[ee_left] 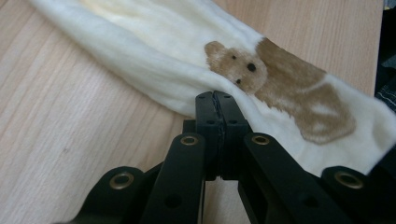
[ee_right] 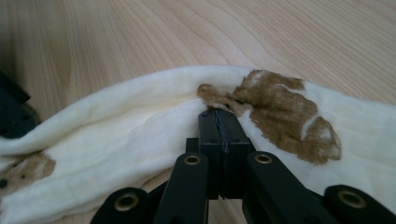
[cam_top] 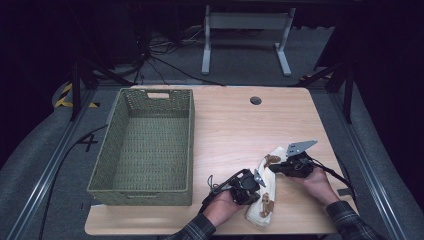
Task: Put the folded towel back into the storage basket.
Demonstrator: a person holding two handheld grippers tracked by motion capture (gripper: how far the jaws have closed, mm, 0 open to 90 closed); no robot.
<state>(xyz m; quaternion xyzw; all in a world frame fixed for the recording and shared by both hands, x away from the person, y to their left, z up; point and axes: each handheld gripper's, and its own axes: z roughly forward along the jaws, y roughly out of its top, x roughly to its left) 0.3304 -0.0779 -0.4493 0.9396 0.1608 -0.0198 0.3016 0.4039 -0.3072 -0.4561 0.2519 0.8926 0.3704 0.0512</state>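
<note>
Green woven basket (cam_top: 142, 145) sitting on the left half of the table (cam_top: 235, 130), open top, nothing visible inside; well apart from the cloth.

Left tongs (cam_top: 256, 176) lying low over the near edge of the table, just right of the basket's near corner, held in the person's left hand (cam_top: 222, 202); jaws pressed fully together, pinching a fold at the edge of the cream cloth (cam_top: 265, 192) – in the left gripper view the left tongs (ee_left: 216, 95) are biting the cloth (ee_left: 154, 51) just below a brown bear print (ee_left: 285, 88), bear's face right at the jaw tips.

Cloth is lying bunched lengthwise on the table between the two hands, running from the near edge up and to the right; two brown prints showing in the high view.

Right tongs (cam_top: 272, 167) gripping the far end of the cloth, held in the right hand (cam_top: 315, 182), grey three-cornered plate (cam_top: 301, 146) sticking up on top; jaws closed tight – in the right gripper view the right tongs (ee_right: 218, 112) are clamping the cloth (ee_right: 140, 130) at the edge of another brown print (ee_right: 285, 116); cloth is sagging in folds around the tips.
</note>
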